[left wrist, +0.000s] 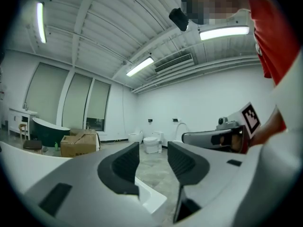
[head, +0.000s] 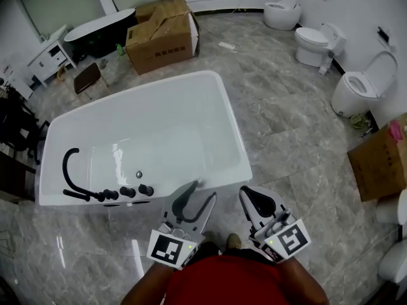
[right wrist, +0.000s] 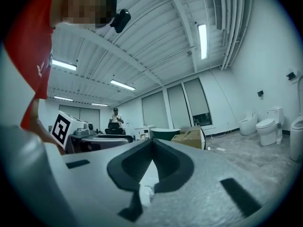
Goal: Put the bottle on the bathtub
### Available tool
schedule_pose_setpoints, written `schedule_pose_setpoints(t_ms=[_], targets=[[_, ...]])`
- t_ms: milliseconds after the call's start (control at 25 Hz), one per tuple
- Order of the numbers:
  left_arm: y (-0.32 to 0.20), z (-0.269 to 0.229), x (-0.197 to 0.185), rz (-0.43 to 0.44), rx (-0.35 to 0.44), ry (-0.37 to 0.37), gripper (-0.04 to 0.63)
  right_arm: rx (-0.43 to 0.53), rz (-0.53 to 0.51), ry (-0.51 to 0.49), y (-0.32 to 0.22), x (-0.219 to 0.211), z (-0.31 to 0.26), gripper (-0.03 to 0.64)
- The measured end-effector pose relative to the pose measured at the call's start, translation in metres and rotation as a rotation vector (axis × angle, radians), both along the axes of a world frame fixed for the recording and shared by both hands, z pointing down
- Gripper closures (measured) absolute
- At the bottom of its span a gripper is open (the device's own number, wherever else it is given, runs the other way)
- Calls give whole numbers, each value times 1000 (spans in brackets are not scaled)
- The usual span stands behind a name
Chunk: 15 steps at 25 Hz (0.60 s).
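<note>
The white bathtub [head: 234, 129] fills the middle of the head view, with a black faucet [head: 70, 170] and black knobs on its near left rim. No bottle shows clearly in any view; a small green object [head: 119, 49] stands far off beside a cardboard box. My left gripper [head: 203, 191] hovers just in front of the tub's near right corner [left wrist: 152, 200], open and empty. To its right my right gripper [head: 245, 191] is over the floor, shut with nothing in it. In the right gripper view the pads [right wrist: 166, 161] meet at their tips.
A large cardboard box [head: 162, 33] and a black tub [head: 95, 27] stand behind the bathtub. Toilets [head: 315, 43] line the right wall, with another box [head: 380, 164] at the right edge. A white cabinet [head: 49, 59] and a chair [head: 87, 78] are at the left. A person [right wrist: 115, 119] stands far off.
</note>
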<state>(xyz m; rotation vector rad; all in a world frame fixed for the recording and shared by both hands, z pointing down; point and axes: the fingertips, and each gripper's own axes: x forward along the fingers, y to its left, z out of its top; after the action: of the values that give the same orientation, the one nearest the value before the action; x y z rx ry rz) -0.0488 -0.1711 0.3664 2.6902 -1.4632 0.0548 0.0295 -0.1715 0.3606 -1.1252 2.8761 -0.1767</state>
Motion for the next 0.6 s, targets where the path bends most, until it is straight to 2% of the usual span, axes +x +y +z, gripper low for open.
schedule_pose_setpoints(t_ms=[160, 240, 600], targets=[[10, -13, 5, -19, 2, -9, 522, 20, -9, -17, 11, 1, -10, 612], [12, -20, 5, -29, 16, -12, 566, 31, -23, -21, 17, -2, -14, 612], [23, -22, 15, -2, 27, -14, 584, 55, -12, 1, 23, 4, -19, 612]])
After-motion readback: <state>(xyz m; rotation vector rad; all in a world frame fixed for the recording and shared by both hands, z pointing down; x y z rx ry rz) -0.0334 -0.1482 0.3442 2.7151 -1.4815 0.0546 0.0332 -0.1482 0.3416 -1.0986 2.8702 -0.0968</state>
